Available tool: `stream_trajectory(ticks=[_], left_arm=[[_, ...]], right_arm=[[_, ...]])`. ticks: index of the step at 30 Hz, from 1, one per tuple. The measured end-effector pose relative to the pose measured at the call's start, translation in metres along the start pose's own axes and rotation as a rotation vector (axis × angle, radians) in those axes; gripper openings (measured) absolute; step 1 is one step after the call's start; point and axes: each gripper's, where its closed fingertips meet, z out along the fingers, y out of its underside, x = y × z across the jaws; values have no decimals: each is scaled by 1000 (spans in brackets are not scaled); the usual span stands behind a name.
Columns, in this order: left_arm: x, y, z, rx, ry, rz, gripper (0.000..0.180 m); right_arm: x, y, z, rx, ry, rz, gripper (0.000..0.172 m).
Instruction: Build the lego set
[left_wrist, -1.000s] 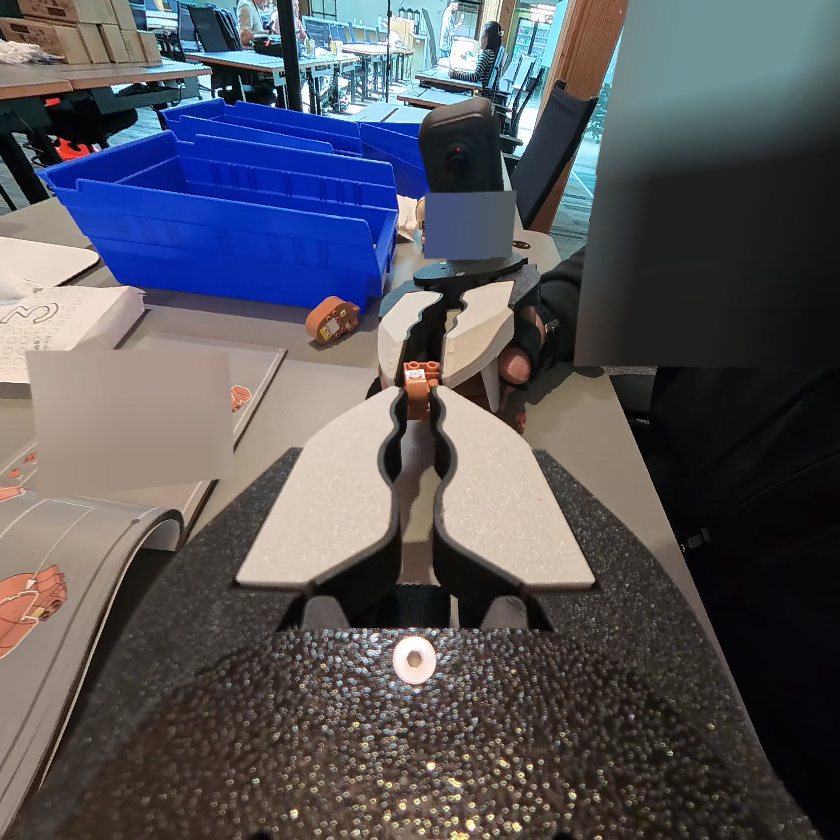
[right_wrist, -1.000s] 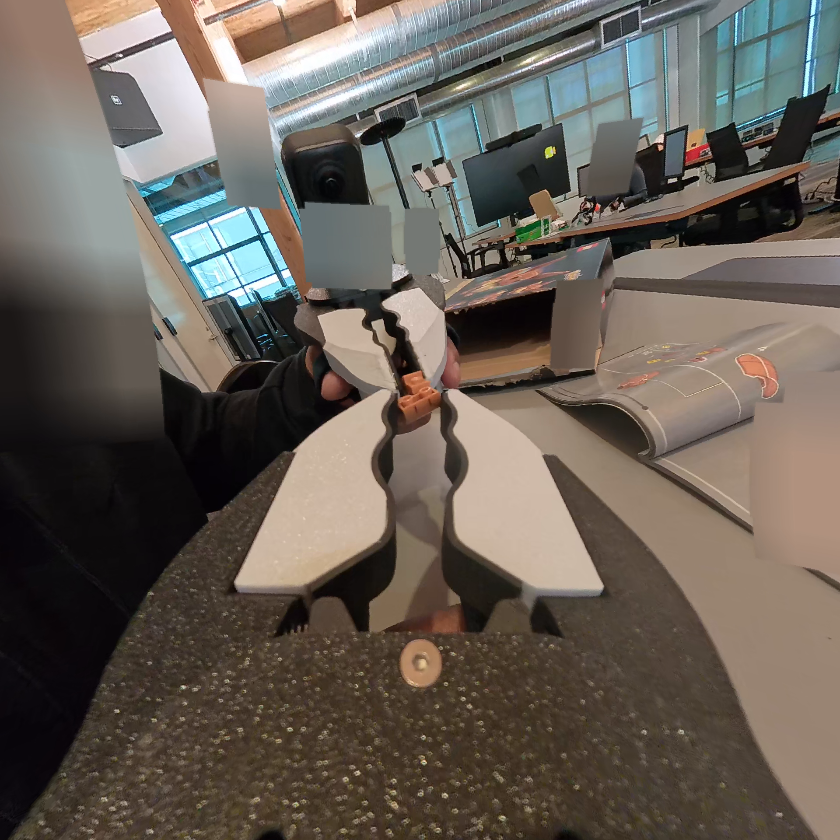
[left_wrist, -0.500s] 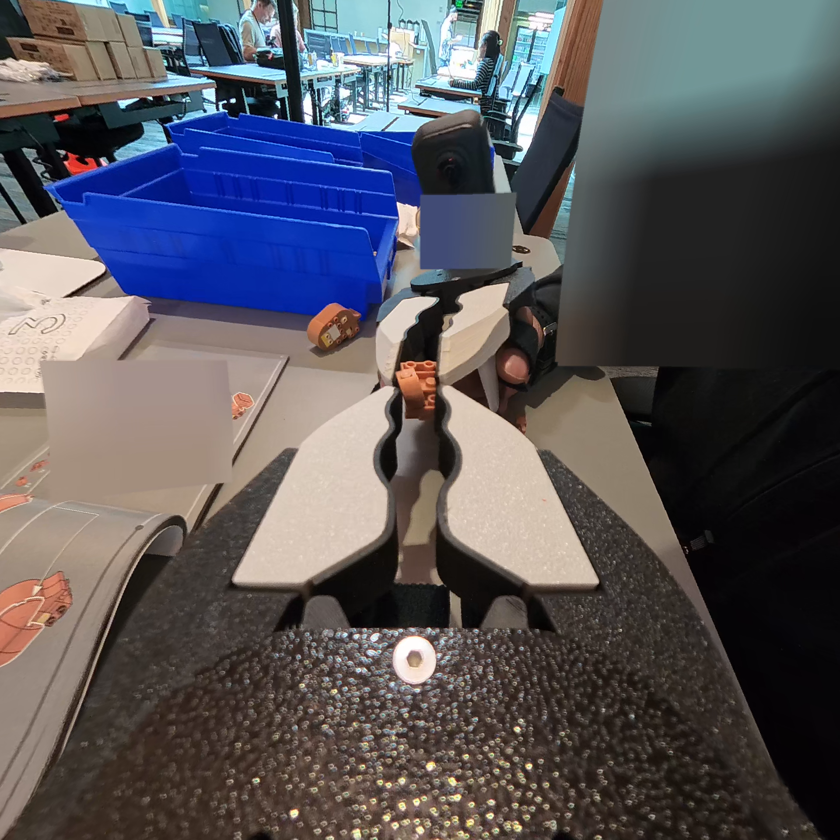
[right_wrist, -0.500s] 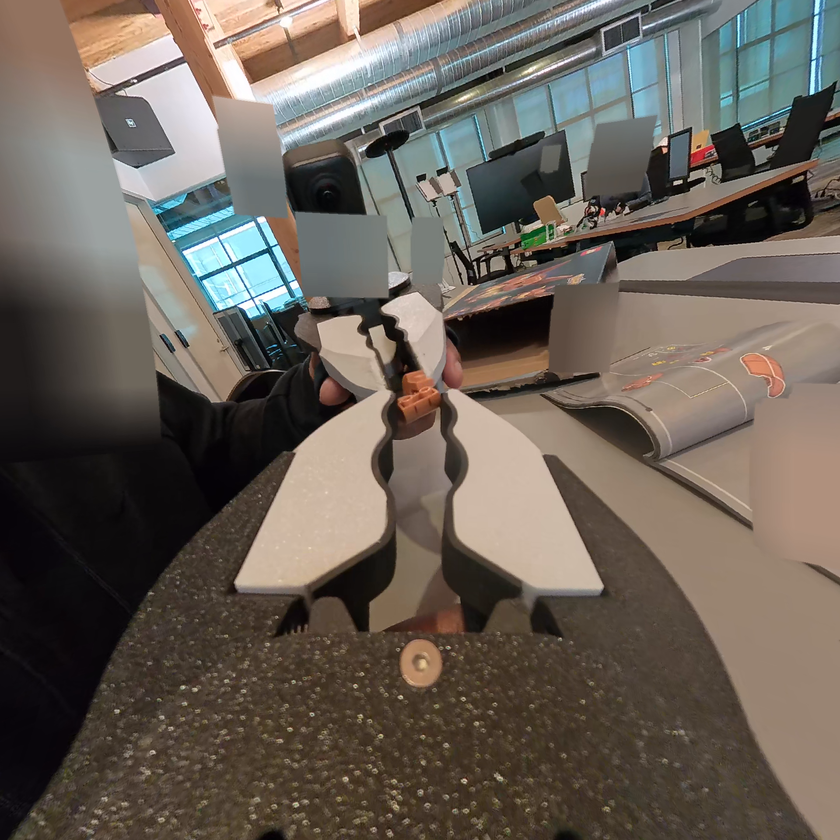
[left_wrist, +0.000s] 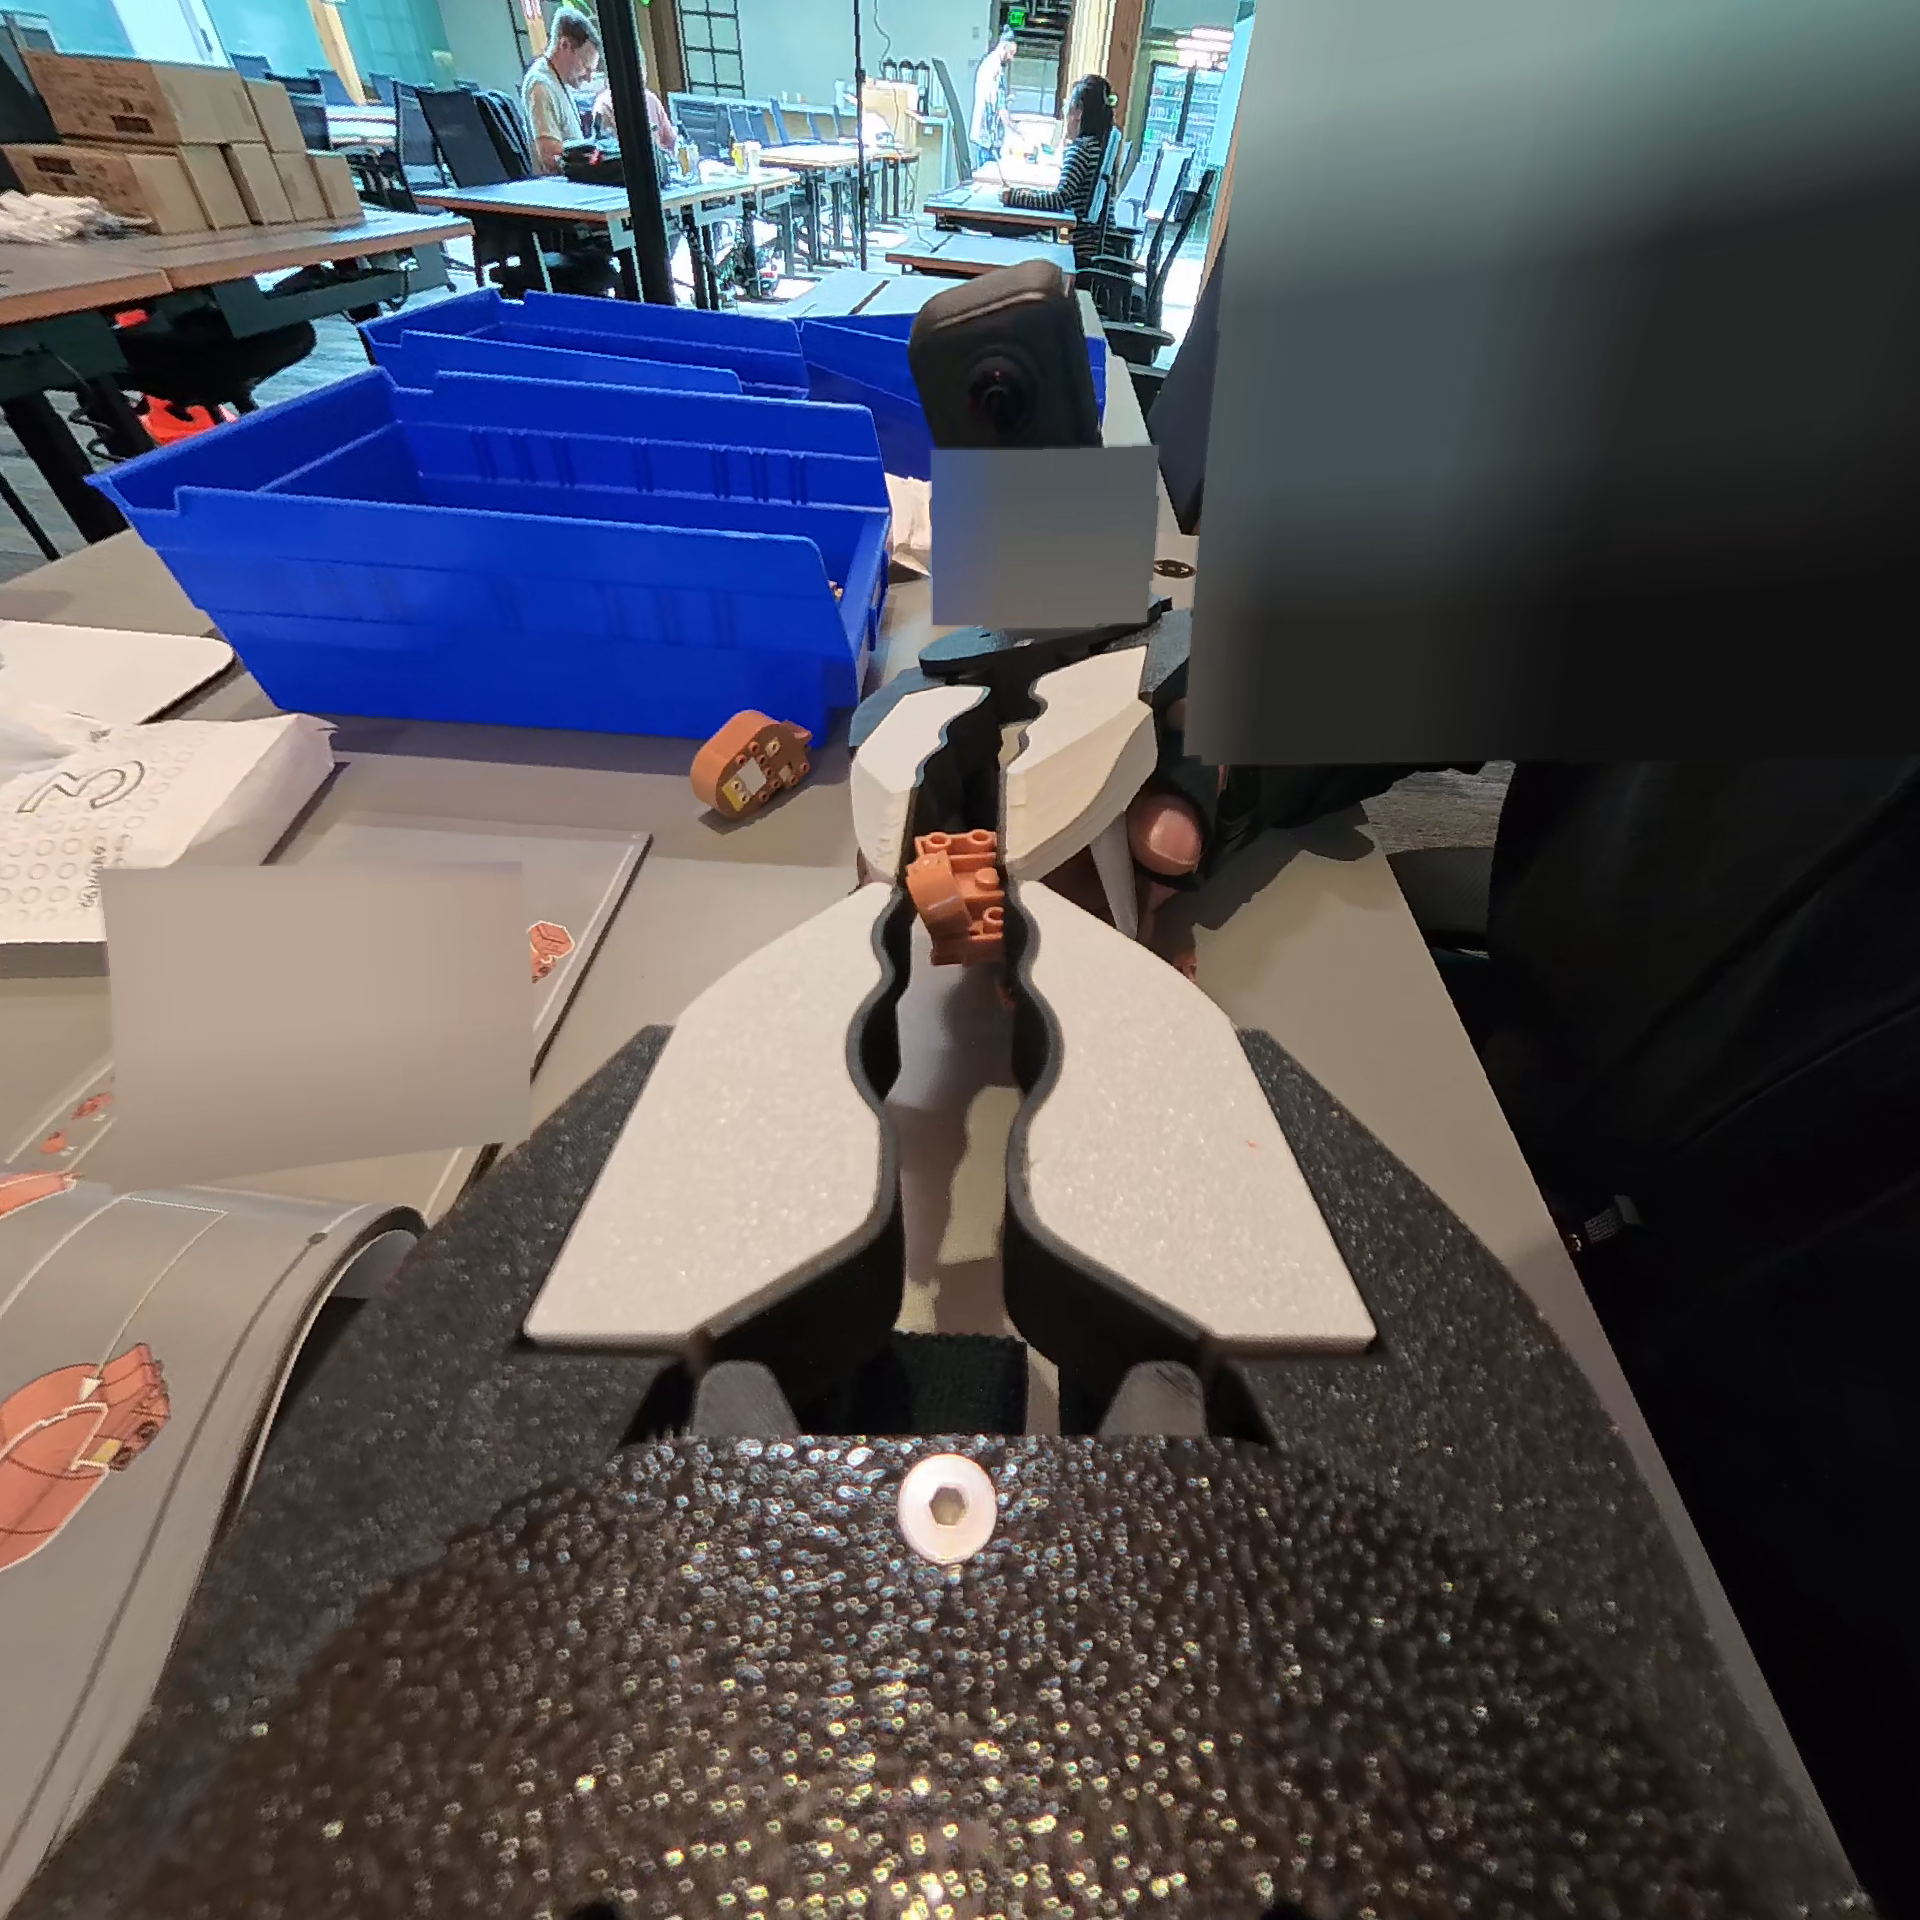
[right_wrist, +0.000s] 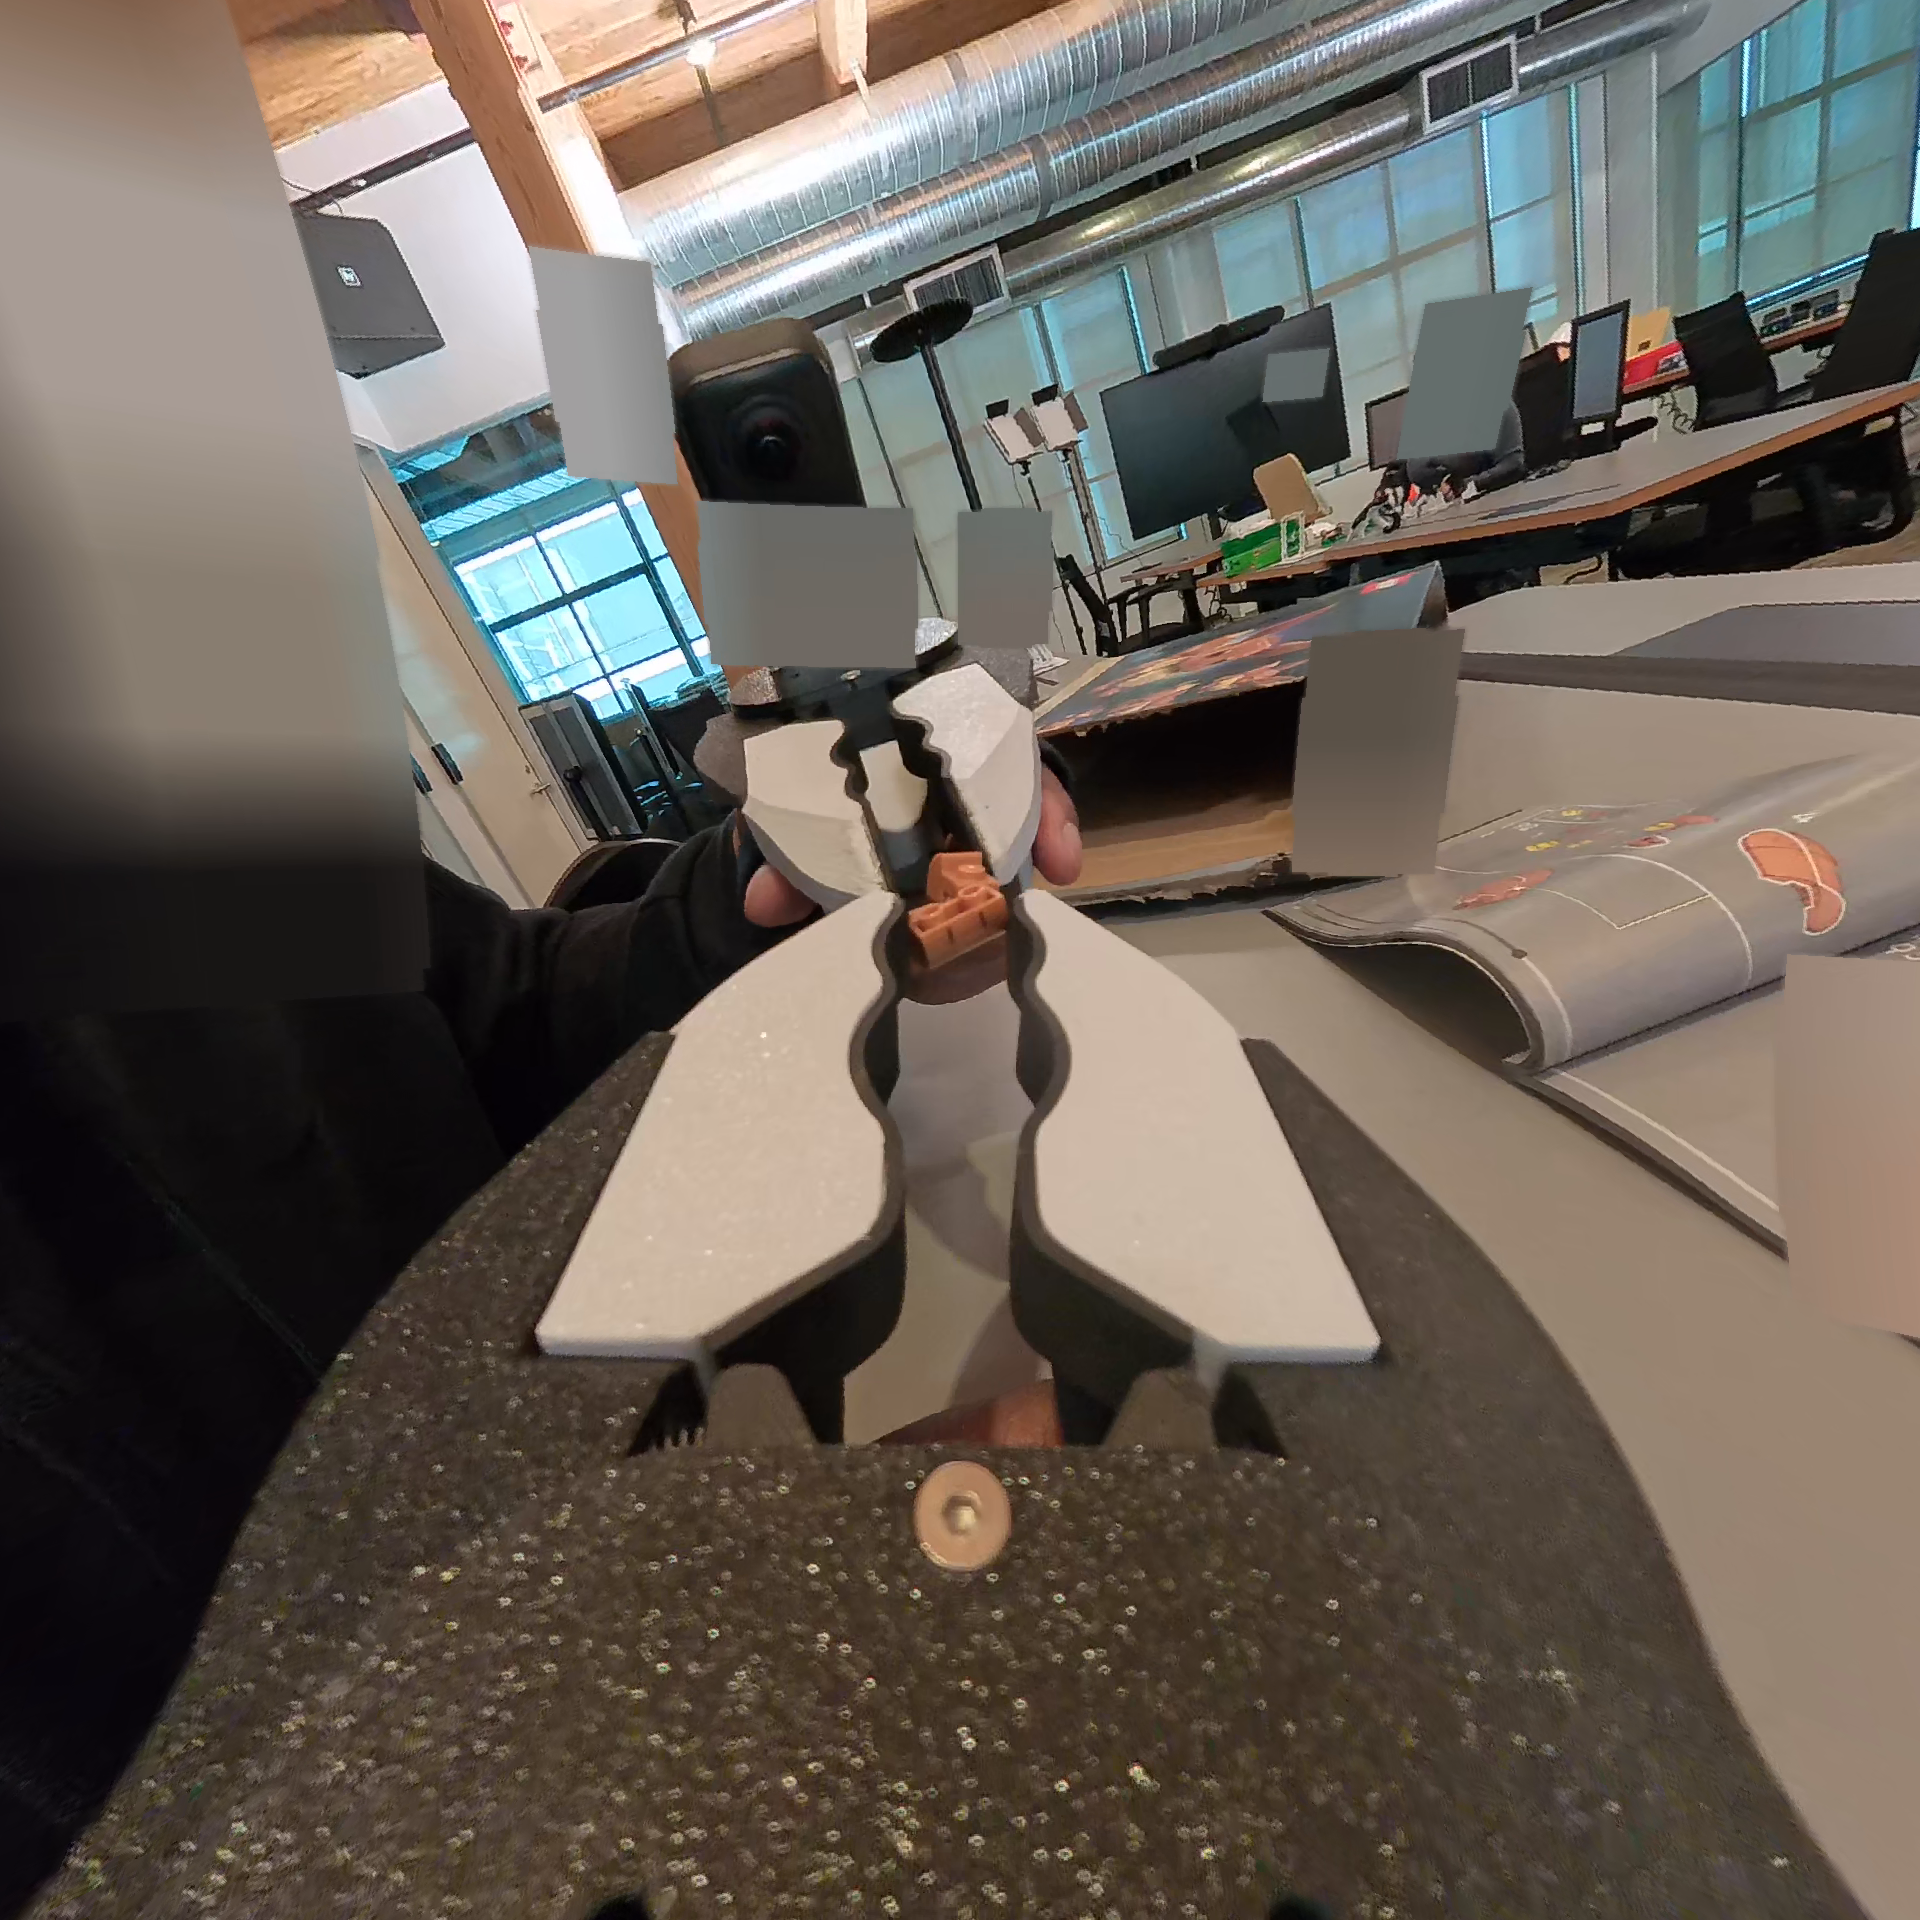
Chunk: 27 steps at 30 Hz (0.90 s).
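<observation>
The left claw and right claw meet tip to tip above the counter. The right claw pinches orange bricks; the left claw is slightly open around them, its right pad touching.

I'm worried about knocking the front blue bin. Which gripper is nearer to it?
Right. The right gripper stands just beside the blue bin's near corner. The left gripper sits farther back from it, its tips meeting the right one's.
</observation>
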Motion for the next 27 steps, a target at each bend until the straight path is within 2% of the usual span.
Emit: stream_trajectory(ticks=[8,17,22,27], left_arm=[[2,-2,0,10,-9,50,17],[6,2,3,-21,-40,218,28],[2,-3,-3,-8,-118,431,35],[-7,-2,-8,-40,-262,760,34]], right_arm=[[-1,-1,0,8,-20,28,17],[-3,-3,-1,19,-40,63,17],[-1,-5,-2,29,-56,131,17],[3,-6,-5,41,-81,257,17]])
